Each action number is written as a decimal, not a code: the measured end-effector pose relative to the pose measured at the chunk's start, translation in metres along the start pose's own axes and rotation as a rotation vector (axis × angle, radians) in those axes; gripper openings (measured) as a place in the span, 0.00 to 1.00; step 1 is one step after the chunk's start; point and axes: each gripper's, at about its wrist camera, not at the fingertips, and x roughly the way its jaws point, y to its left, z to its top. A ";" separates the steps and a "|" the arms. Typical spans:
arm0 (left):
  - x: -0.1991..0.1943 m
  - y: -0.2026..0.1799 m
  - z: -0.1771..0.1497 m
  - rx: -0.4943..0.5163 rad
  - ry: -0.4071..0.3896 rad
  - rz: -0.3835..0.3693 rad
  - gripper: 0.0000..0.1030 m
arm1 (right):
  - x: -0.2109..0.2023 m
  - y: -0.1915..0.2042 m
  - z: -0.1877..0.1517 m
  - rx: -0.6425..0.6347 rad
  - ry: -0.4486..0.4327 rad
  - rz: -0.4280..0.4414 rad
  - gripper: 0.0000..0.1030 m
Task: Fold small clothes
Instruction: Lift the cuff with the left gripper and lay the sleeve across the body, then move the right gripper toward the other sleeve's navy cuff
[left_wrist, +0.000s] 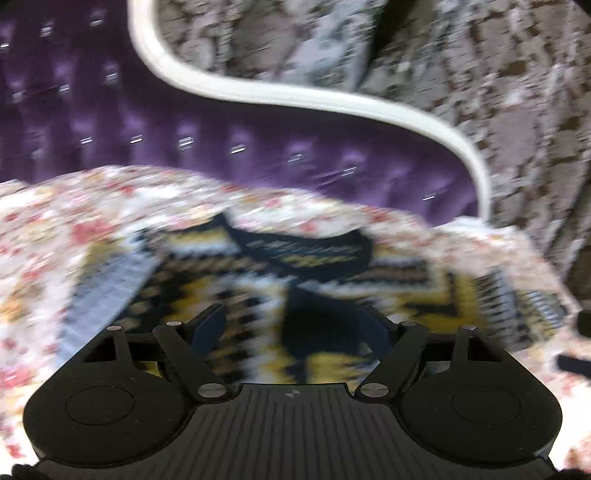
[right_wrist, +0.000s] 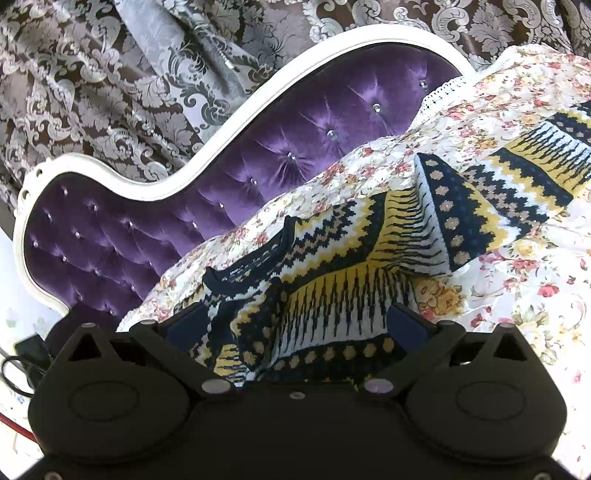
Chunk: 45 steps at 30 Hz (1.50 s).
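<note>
Right wrist view gives us the sharp picture: a small patterned knit sweater (right_wrist: 369, 251), navy, yellow and white in zigzag bands, lies across a floral bedspread (right_wrist: 535, 280) from the lower centre to the upper right of the frame; its navy collar sits at centre left, and one sleeve looks doubled over the body near the upper right; behind it, at left, we see the purple tufted headboard (right_wrist: 258, 158) with its white frame, and damask curtains (right_wrist: 92, 74) along the top. The right gripper (right_wrist: 297, 325) stands with jaws spread at the bottom of the frame, its blue pads either side of bunched knit; the pads press on nothing, so we read it as holding nothing. In the left wrist view, heavily blurred, the left gripper (left_wrist: 291, 325) is likewise spread wide over the sweater (left_wrist: 295, 280) at lower centre, with no cloth pinched between its fingers.

We judge the garment only partly folded. The risks from here: the loose knit could catch on a pad as a gripper lifts away and drag the fold open; a pinch through the sweater could also take up the bedspread beneath, since the two lie flat together; the soft bed gives poor backing, so a crease may slump; the blur suggests haste, which could misplace the next grasp.
</note>
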 end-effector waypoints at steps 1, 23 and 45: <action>0.002 0.006 -0.004 0.005 0.005 0.029 0.75 | 0.001 0.001 -0.001 -0.008 0.004 -0.004 1.00; 0.007 0.039 -0.045 0.000 -0.048 0.163 0.77 | 0.041 0.057 -0.052 -0.477 -0.018 -0.166 1.00; 0.006 0.039 -0.046 -0.014 -0.057 0.156 0.77 | 0.105 0.061 -0.030 -0.629 0.034 -0.489 0.99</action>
